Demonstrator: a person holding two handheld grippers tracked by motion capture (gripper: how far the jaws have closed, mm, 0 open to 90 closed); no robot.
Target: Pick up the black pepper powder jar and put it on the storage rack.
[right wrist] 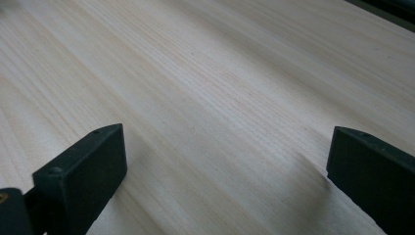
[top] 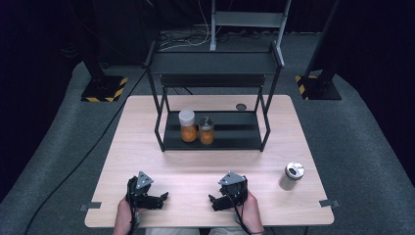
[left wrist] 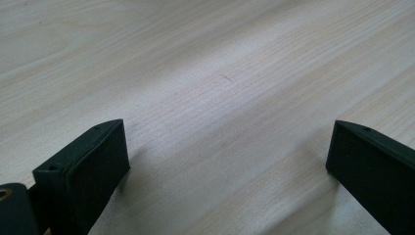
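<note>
dark curtains and grey carpet surround a pale wooden table [top: 147, 147]. at frame centre stands 1 black 2-tier rack [top: 214, 129], holding 2 orange-filled jars [top: 188, 126] on its lower shelf. 1 white can [top: 291, 176] stands at lower right, nearest the right gripper [top: 214, 199]. 2 grippers rest at the bottom edge: left gripper [top: 164, 197] and right, jaws wide, holding nothing.
</note>
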